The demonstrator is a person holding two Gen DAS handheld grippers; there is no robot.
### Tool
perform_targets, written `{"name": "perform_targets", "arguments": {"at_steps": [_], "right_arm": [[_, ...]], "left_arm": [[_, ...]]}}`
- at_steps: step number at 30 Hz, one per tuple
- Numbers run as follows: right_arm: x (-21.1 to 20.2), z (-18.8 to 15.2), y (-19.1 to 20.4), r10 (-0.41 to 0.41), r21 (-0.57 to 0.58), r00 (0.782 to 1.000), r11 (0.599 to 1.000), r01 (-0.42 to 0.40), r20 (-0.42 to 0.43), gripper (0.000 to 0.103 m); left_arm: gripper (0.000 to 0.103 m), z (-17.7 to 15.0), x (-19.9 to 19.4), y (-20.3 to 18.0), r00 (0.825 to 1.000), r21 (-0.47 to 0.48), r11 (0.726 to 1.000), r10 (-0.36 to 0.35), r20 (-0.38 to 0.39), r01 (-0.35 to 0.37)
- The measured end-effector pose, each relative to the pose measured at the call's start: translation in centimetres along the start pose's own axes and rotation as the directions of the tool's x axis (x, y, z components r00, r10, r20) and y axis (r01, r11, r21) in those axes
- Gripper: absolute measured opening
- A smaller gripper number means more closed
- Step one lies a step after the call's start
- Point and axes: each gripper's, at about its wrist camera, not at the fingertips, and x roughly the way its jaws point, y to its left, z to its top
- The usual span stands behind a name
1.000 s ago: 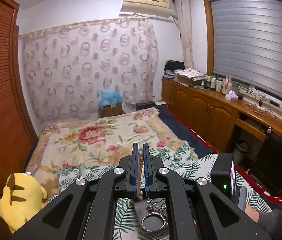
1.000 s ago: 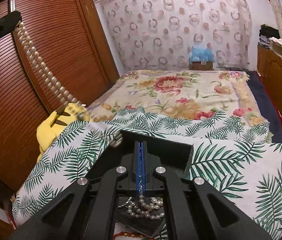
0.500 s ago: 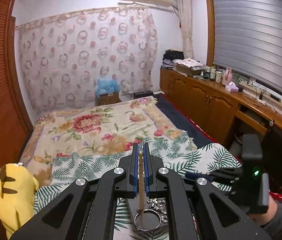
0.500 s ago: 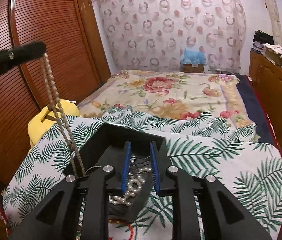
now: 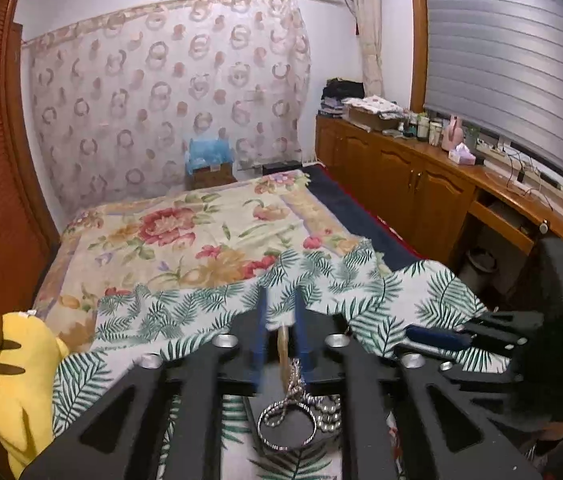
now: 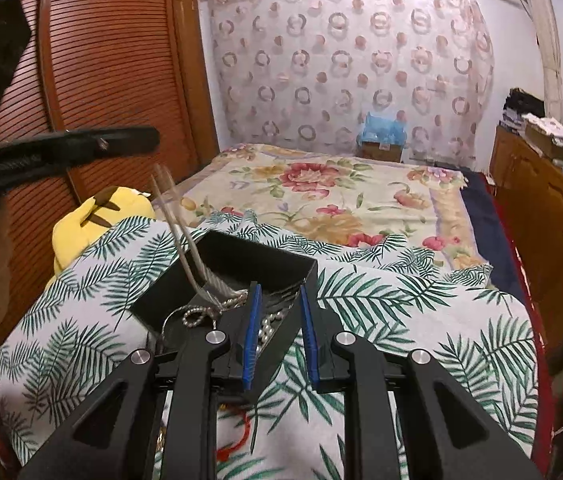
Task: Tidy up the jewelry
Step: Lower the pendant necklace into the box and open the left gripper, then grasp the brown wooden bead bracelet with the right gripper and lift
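Observation:
A black jewelry box (image 6: 241, 272) sits on the palm-leaf cloth. It holds white pearls (image 6: 267, 326), a silver ring with a twisted chain (image 6: 197, 316) and the lower end of a beige bead necklace (image 6: 185, 240). My left gripper (image 5: 281, 320) is open; the necklace (image 5: 282, 344) drops blurred between its fingers toward the ring (image 5: 287, 428) and the box below. The left gripper also shows in the right wrist view (image 6: 137, 140), above the box. My right gripper (image 6: 279, 320) is open and empty over the box's near corner. It shows in the left wrist view (image 5: 441, 338) at the right.
A red cord bracelet (image 6: 237, 436) lies on the cloth under my right gripper. A yellow plush toy (image 5: 13, 380) sits at the bed's left edge by the wooden wardrobe (image 6: 101, 80). A flowered blanket (image 5: 185, 236) covers the far bed. Wooden cabinets (image 5: 421, 192) run along the right.
My left gripper has opened and let go of the bead necklace, which is falling into the box. My right gripper opened earlier, released the pearls and has opened wider.

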Motion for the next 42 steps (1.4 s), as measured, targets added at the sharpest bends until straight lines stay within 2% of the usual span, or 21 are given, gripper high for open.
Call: {"name": "perform_targets", "arguments": {"at_steps": [6, 13, 18, 22, 27, 29, 32, 37, 42], "right_arm": [[-3.1, -2.3, 1.3, 0.006, -0.026, 1.000, 1.000, -0.006, 0.010, 0.022], [-5.8, -6.3, 2.8, 0.031, -0.016, 1.000, 0.999, -0.031, -0.001, 0.022], [-6.7, -9.0, 3.9, 0.029, -0.017, 0.999, 0.999, -0.030, -0.022, 0.022], [-6.6, -10.6, 4.6, 0.049, -0.007, 0.997, 0.999, -0.050, -0.054, 0.022], [-5.8, -11.3, 5.2, 0.053, -0.007, 0.995, 0.999, -0.054, -0.080, 0.022], [-5.5, -11.3, 5.3, 0.056, -0.008, 0.995, 0.998, -0.057, -0.083, 0.022], [-5.0, -11.3, 5.5, 0.061, -0.012, 0.993, 0.998, -0.063, -0.098, 0.022], [-3.5, -10.6, 6.3, 0.073, -0.056, 0.987, 0.995, -0.081, -0.141, 0.022], [-1.1, -10.1, 7.1, 0.101, -0.092, 0.970, 0.988, -0.125, -0.222, 0.022]], "left_arm": [[0.023, -3.6, -1.4, 0.0, 1.000, 0.001, 1.000, -0.001, -0.015, 0.001], [0.040, -8.8, -3.3, -0.5, 0.999, 0.030, 1.000, 0.003, -0.034, -0.002], [0.044, -11.8, -4.1, -0.8, 0.998, 0.016, 1.000, -0.020, -0.063, 0.021], [0.052, -13.7, -5.0, -0.7, 0.996, -0.020, 0.999, -0.036, -0.075, 0.035], [0.070, -15.6, -5.9, -0.5, 0.997, -0.041, 0.999, 0.001, -0.083, -0.004], [0.081, -16.3, -6.3, -0.2, 0.997, -0.053, 0.999, 0.008, -0.083, -0.012], [0.088, -17.2, -6.9, 0.0, 0.997, -0.069, 0.997, 0.014, -0.080, -0.019], [0.091, -18.5, -7.2, 0.2, 0.996, -0.066, 0.997, 0.033, -0.085, -0.039], [0.091, -19.5, -7.3, 0.3, 0.995, -0.089, 0.995, 0.030, -0.096, -0.039]]}}
